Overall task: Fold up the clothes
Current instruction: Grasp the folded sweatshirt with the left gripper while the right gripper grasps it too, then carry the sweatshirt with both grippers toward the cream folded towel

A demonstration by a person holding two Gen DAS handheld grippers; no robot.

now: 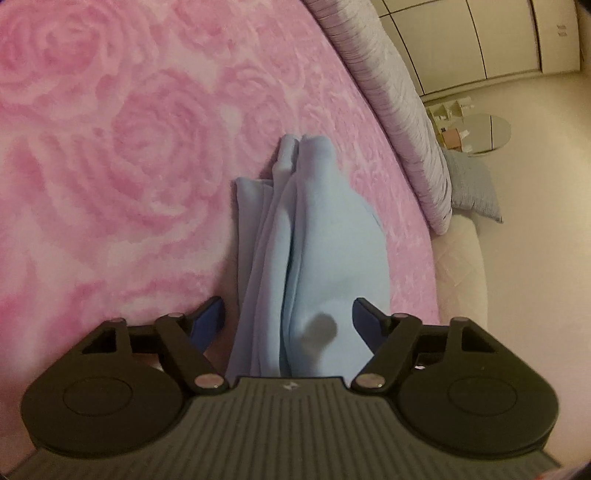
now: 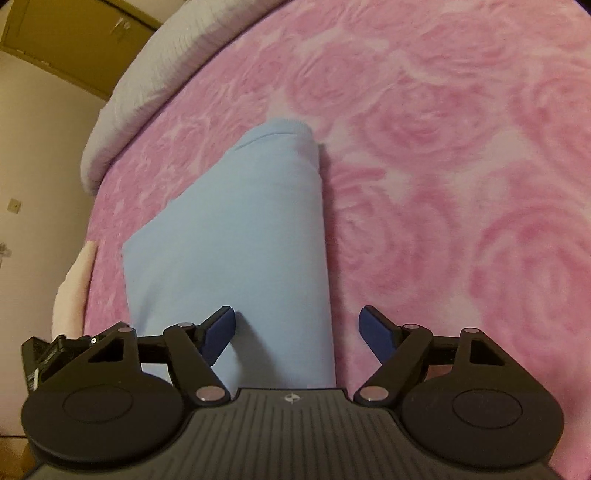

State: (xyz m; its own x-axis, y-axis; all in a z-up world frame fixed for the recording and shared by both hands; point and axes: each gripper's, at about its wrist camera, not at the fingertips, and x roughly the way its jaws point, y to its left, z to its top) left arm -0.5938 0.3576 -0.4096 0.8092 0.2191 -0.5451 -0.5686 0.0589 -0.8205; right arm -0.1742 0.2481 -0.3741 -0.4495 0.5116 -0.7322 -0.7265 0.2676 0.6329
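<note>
Starting close in on my left gripper (image 1: 288,325): its blue pads (image 1: 210,321) are spread wide apart with the light blue garment (image 1: 325,236) running up between them, not pinched as far as I can see, cloth just sits in the gap with room on both sides. From this side the garment looks bunched, a few long lengthwise folds stacked together and narrowing to a rolled end farther out on the pink rose blanket (image 1: 122,147). My right gripper (image 2: 295,328) is also wide open, and its camera shows the opposite face: here the garment (image 2: 236,236) is one smooth flat panel, no ridges at all, with a clean straight edge on its right side. That edge falls inside the gap, so the left pad (image 2: 219,330) is over the fabric and the right pad (image 2: 376,332) is over bare blanket (image 2: 461,166) just beside the garment. Past the garment's far end, the left view picks up a lilac pleated pillow (image 1: 402,110), a pale blue cushion (image 1: 472,188) beyond it and white wardrobe doors (image 1: 480,37). The right view instead gets a grey-lilac pillow (image 2: 147,74), a wall and a wooden door (image 2: 74,33).
</note>
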